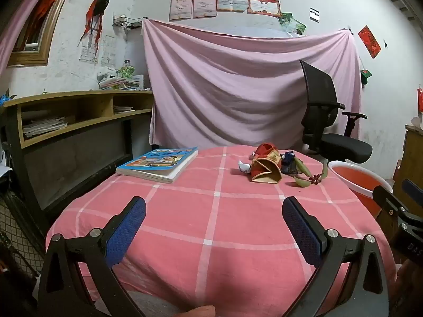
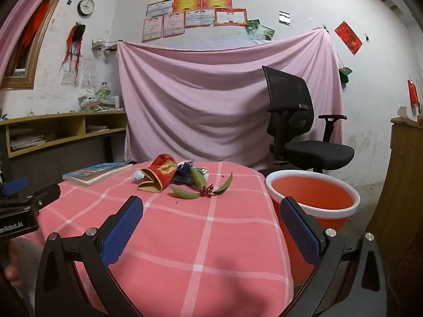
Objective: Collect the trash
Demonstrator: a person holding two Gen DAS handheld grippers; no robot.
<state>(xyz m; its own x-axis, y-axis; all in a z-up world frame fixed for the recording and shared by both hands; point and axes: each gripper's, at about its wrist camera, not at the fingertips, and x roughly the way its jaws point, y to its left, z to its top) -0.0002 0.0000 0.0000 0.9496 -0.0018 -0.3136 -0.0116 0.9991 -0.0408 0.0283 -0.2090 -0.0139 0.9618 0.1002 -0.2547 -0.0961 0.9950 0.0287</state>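
A pile of trash lies at the far side of the pink checked table: a crumpled red and tan paper carton, blue and white wrappers, and green leaves with red berries. An orange bucket with a white rim stands on the floor right of the table. My left gripper is open and empty above the table's near half. My right gripper is open and empty over the table's right edge, next to the bucket.
A blue book lies at the table's far left. A black office chair stands behind the bucket. A wooden shelf desk is on the left and a wooden cabinet on the right.
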